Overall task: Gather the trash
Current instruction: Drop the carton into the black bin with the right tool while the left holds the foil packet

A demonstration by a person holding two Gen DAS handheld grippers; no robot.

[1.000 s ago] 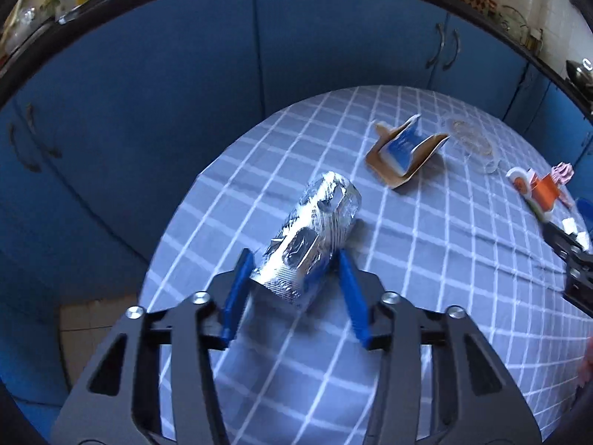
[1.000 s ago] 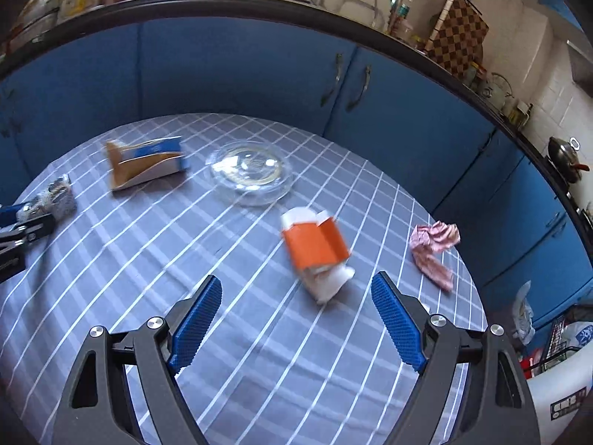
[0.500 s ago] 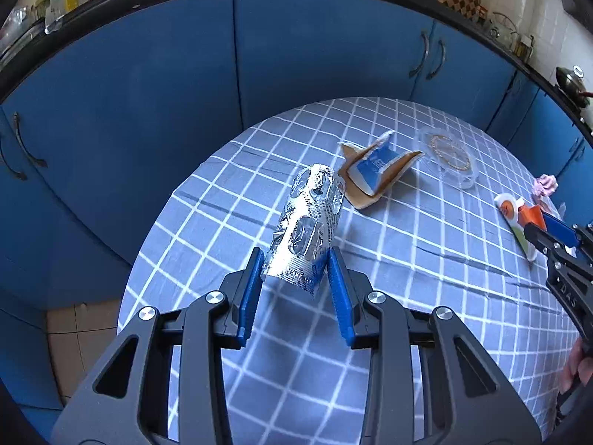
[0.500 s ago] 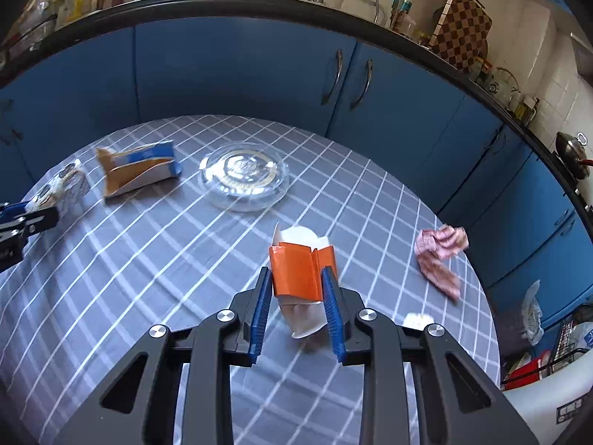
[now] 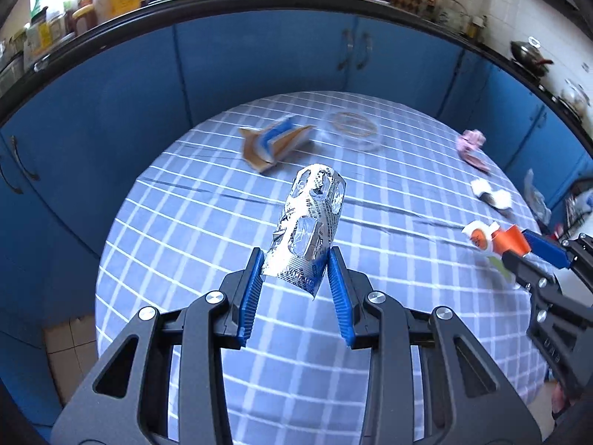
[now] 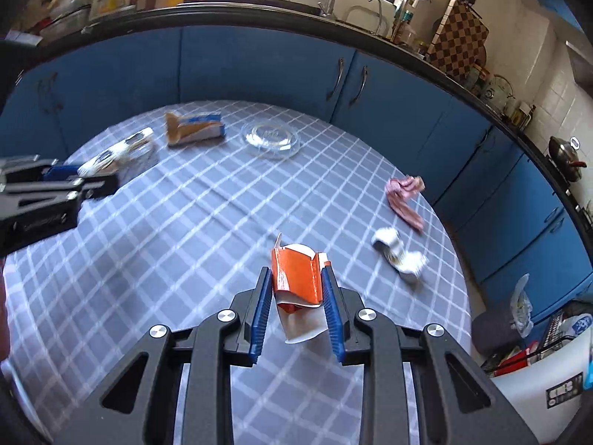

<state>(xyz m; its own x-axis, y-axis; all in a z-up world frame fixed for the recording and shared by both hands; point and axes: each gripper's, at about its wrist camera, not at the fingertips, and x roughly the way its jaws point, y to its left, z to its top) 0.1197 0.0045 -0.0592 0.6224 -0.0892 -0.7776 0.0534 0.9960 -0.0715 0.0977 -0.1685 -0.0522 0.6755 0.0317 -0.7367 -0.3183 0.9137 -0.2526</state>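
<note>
On the left, the left gripper (image 5: 294,267) is clamped on a crumpled silver foil blister pack (image 5: 309,222), its blue pads pressing both sides of the lower end. A second ago the pack lay on the blue checked tablecloth (image 5: 185,237); it is now held clear of the cloth, tilted upward and away from the camera.

Mid-table, a torn brown-and-blue cardboard carton (image 6: 194,128) and a clear round plastic lid (image 6: 270,137) lie untouched.

On the right, the right gripper (image 6: 296,296) has gone from wide apart to closed on an orange-and-white folded paper packet (image 6: 296,278), which is likewise lifted off the cloth. Beyond it, a crumpled pink wrapper (image 6: 404,196) and a crumpled white scrap (image 6: 398,252) remain on the table.

Assessment: two items are secured, one per gripper; both need carrying to a bin. No bin can be identified with certainty. Four items remain.
</note>
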